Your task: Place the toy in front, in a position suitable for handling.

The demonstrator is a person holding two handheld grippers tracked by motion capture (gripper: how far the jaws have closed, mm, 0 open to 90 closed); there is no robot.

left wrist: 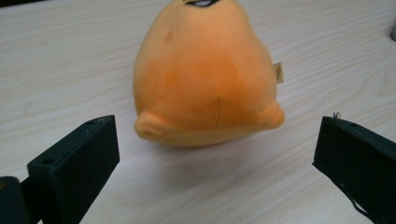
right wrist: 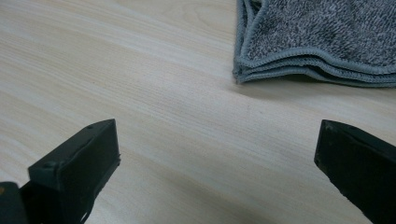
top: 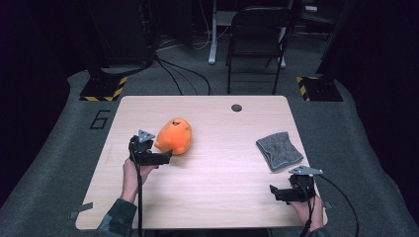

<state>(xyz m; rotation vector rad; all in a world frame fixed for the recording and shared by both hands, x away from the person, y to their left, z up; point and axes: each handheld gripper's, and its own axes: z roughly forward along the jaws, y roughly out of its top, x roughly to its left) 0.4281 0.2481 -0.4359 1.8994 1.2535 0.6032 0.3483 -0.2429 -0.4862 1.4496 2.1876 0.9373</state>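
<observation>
An orange plush toy [top: 174,136] with a small dark face lies on the left half of the light wooden table [top: 217,168]. My left gripper [top: 166,155] is just in front of it, held by a hand. In the left gripper view the plush toy [left wrist: 205,79] sits just beyond the wide-apart jaws of the open left gripper [left wrist: 217,163], with nothing between them. A folded grey cloth [top: 279,149] lies on the right half. My right gripper [top: 274,190] rests near the front right edge, short of the cloth [right wrist: 322,32]. This right gripper [right wrist: 217,163] is open over bare wood.
A small dark round cap [top: 236,107] is set in the table's far side. Beyond the table stands a black folding chair [top: 257,34]. Yellow-black striped bases [top: 104,89] and cables lie on the grey floor, which carries a marked 6 [top: 100,119].
</observation>
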